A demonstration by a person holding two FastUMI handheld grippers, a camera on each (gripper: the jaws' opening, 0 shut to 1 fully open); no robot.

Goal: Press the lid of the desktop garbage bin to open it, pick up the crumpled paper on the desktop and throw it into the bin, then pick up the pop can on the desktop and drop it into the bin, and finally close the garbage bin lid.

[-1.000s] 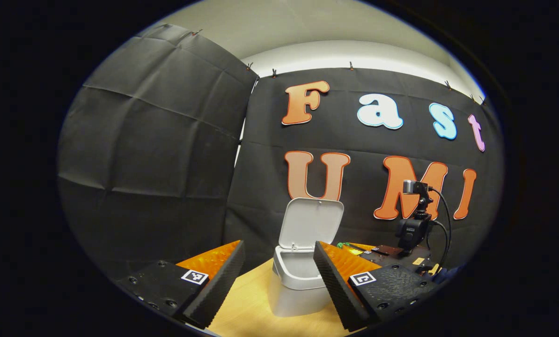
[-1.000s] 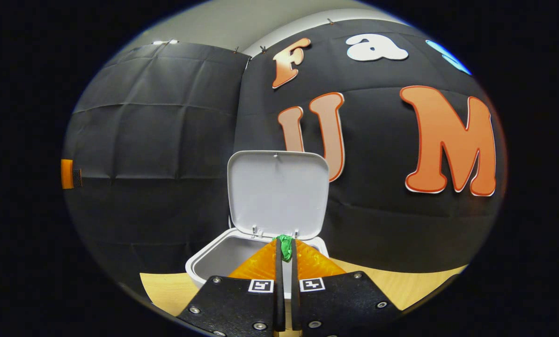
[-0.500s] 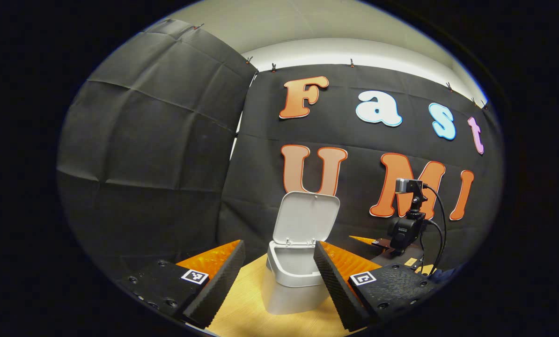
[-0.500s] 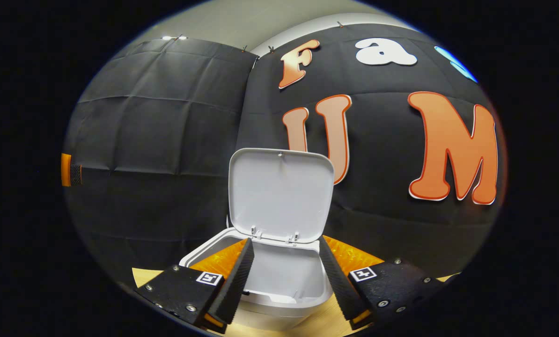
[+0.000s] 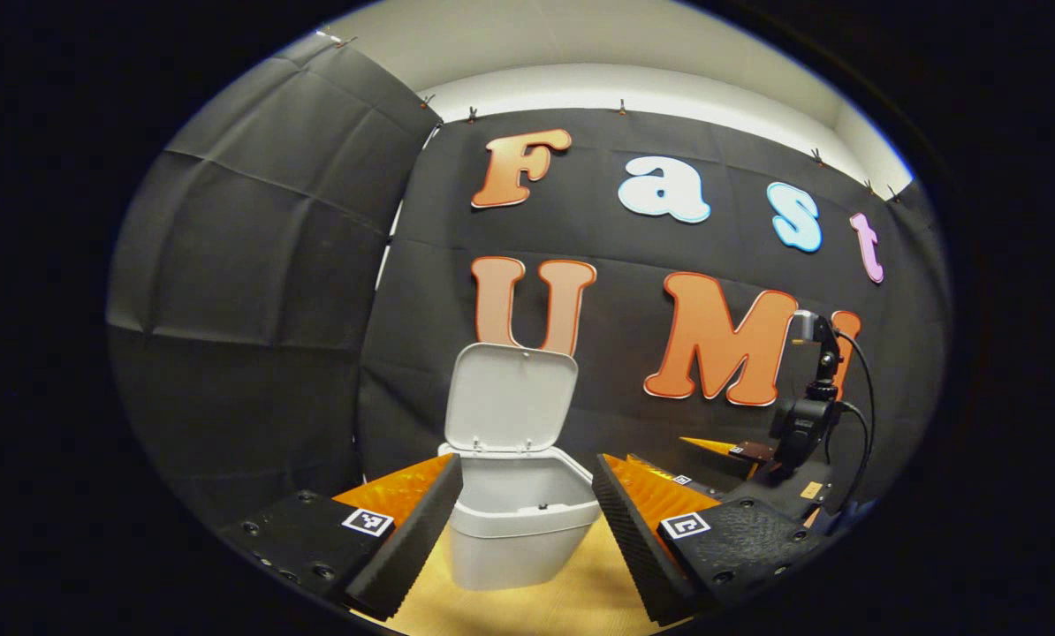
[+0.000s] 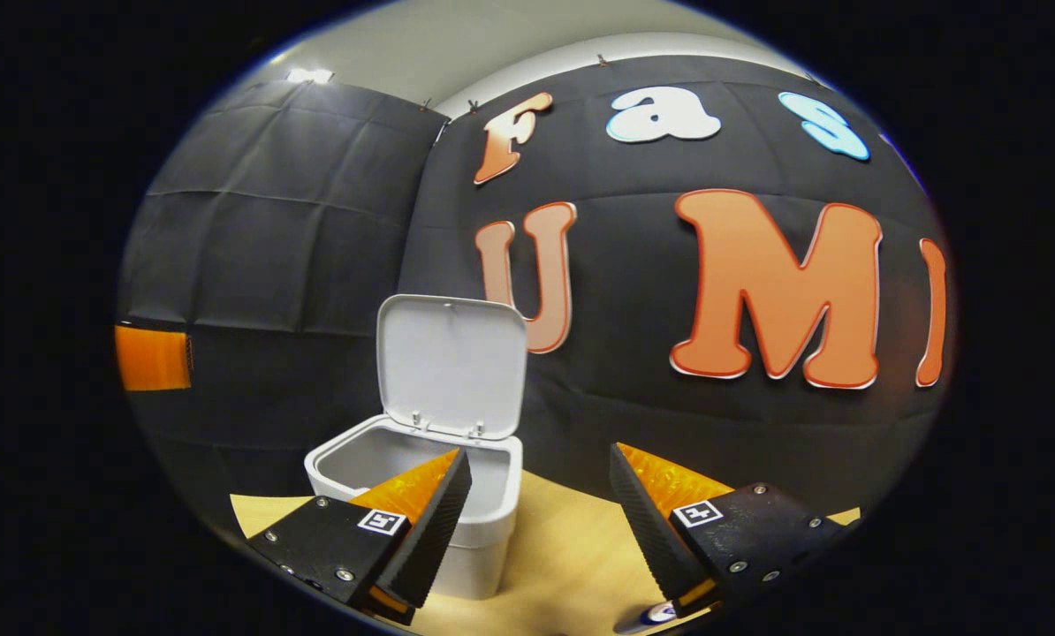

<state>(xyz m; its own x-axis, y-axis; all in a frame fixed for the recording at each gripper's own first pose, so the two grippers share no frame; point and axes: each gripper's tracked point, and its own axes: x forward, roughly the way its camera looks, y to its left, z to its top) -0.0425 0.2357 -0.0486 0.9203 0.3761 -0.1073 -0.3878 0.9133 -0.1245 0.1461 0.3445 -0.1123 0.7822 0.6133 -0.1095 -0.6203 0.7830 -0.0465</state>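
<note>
A white desktop bin (image 5: 510, 539) stands on the wooden table (image 5: 580, 592) with its lid (image 5: 510, 397) raised upright. My left gripper (image 5: 527, 466) is open in front of it, nothing between its fingers. In the right gripper view the bin (image 6: 483, 539) and its raised lid (image 6: 452, 367) stand to the left. My right gripper (image 6: 538, 455) is open and holds nothing; its left finger overlaps the bin's rim in the view. The bin's walls hide what lies inside. A small white and blue thing (image 6: 656, 614) peeks out at the bottom edge; I cannot tell what it is.
In the left gripper view, the other gripper (image 5: 713, 446) with a camera on a stalk (image 5: 810, 415) is off to the right, behind the bin. An orange piece (image 6: 152, 358) shows at the far left of the right gripper view. Bare tabletop (image 6: 563, 548) lies right of the bin.
The right gripper, shut on green crumpled paper over the bin a second ago, opened, and the paper is gone from its fingers. It has since moved right. The left gripper's view shifted right.
</note>
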